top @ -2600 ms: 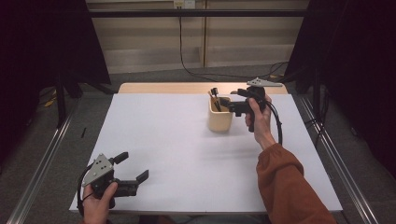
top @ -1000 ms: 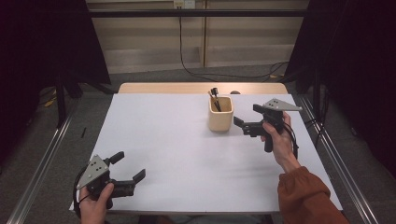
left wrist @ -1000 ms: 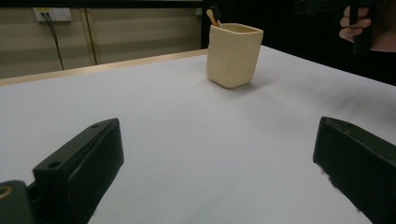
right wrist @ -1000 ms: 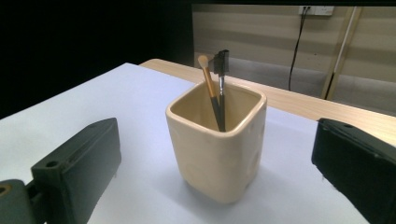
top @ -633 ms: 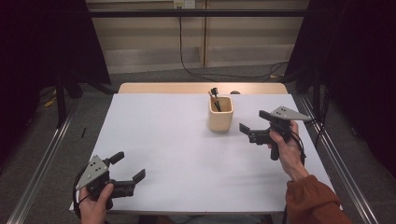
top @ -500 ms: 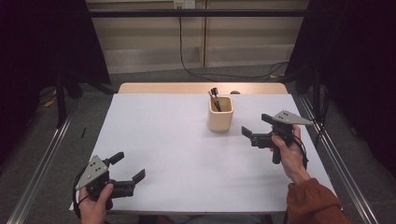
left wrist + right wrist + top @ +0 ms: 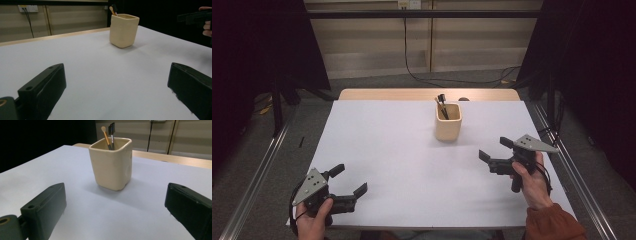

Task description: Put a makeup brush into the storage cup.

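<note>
A cream square cup stands on the white table top, right of centre toward the back. Two make-up brushes lean inside it, one black-headed. My right gripper is open and empty, held near the right edge in front of the cup and apart from it. In the right gripper view the cup and brushes sit between my open jaws. My left gripper is open and empty at the near left corner. From the left gripper view the cup stands far off.
A bare wooden strip runs along the table's far edge. Metal rails flank both sides on the floor. A black cable trails on the floor behind. In the left gripper view the other hand and gripper show at the far right.
My right gripper has drawn back from the cup's rim toward the near right of the table and come lower. My left gripper has barely moved.
</note>
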A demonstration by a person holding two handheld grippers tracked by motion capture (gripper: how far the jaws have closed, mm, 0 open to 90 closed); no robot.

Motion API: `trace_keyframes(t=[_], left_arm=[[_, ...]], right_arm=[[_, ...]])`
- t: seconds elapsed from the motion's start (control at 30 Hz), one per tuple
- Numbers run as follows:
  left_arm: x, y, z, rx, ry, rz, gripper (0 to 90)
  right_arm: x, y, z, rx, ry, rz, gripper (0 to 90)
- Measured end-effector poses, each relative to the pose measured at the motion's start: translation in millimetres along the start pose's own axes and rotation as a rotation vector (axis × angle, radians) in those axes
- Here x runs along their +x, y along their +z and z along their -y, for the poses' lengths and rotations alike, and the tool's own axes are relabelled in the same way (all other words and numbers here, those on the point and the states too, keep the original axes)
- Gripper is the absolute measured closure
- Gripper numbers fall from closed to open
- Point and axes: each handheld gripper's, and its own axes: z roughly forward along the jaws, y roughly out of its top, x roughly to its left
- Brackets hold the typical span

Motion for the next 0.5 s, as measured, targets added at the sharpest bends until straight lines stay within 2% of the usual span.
trace_keyframes(t=[0.43,0.5], left_arm=[[0.0,-3.7,1.8,-0.003,-0.006,-0.008,1.8],[0.1,-4.0,1.9,-0.003,-0.006,-0.01,1.8]], right_arm=[[-6.9,-41.7,30.9,0.016,0.003,0.068,2.1],[-7.6,-47.3,34.7,0.005,0.01,0.084,2.1]])
